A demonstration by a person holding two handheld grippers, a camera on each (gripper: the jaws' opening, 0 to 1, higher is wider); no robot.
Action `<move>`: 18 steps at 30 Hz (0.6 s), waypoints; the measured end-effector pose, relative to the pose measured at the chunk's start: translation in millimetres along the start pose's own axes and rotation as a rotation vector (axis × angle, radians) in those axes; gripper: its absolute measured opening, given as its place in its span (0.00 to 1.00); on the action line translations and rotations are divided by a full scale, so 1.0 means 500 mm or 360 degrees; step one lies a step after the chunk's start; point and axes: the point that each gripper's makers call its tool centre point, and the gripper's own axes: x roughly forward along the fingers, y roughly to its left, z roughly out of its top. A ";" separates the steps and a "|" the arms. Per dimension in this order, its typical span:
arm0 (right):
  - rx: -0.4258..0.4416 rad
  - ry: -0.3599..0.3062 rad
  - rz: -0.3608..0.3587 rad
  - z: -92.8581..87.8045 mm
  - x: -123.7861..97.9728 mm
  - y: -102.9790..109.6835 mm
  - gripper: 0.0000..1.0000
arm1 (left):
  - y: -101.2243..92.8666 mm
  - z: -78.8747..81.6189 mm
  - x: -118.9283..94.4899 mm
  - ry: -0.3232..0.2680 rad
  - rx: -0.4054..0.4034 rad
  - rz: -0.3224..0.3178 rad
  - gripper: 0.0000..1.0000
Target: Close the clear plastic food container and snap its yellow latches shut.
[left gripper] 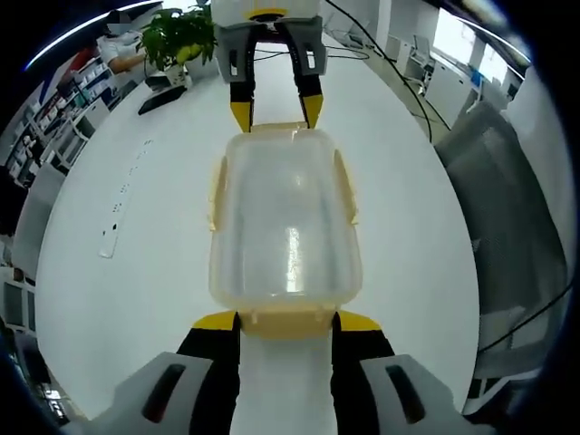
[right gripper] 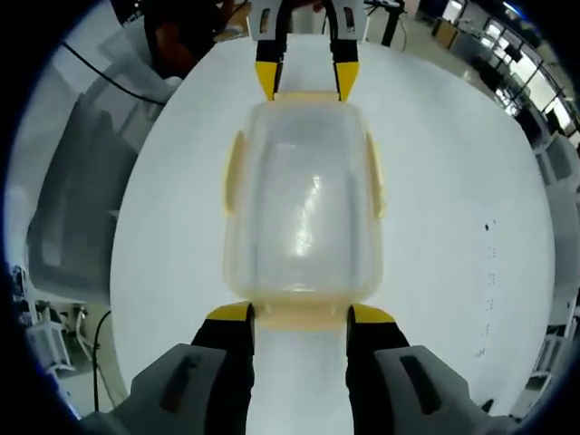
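1. Fingers first: the left gripper (left gripper: 285, 319) has its yellow-tipped fingers (left gripper: 216, 320) spread about as wide as the short end of the container (left gripper: 285, 222), one tip at each corner of the end latch (left gripper: 288, 321). They sit right up against it, but I can't tell if they're actually pinching it or just touching.
2. Same on the other end. The right gripper (right gripper: 300, 313) has its fingers (right gripper: 230, 313) parted wide, sitting either side of its own end latch (right gripper: 300, 314). Contact looks close, a real grip not confirmed.
3. Each gripper also pops up at the far end of the other's view, so they face each other with the container between them.
4. The container is clear plastic with the lid on, sitting flat on the white tabletop (left gripper: 136, 272), roughly in the middle, well away from the edges.
5. The yellowish side latches (left gripper: 217, 190) run along both long sides. Whether they're snapped down is hard to say.
6. Toward the far edge in the left gripper view: a potted plant (left gripper: 177, 38), and a white power strip (left gripper: 116, 213) lying off near the table's side edge.
7. A black cable (left gripper: 399, 82) trails across the tabletop.
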 end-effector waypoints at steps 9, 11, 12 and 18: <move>0.0013 -0.0006 0.0003 0.001 0.000 0.004 0.36 | -0.001 -0.002 0.008 0.0020 0.0033 -0.0003 0.33; 0.0014 -0.0001 0.0003 0.000 0.000 0.004 0.36 | -0.001 -0.002 0.008 0.0023 0.0043 -0.0004 0.33; 0.0019 0.0000 0.0003 0.000 0.001 0.002 0.36 | 0.001 -0.002 0.008 0.0025 0.0053 0.0000 0.33; 0.0051 -0.0003 -0.0008 0.002 0.001 0.006 0.36 | 0.007 -0.003 0.008 0.0028 0.0086 0.0000 0.33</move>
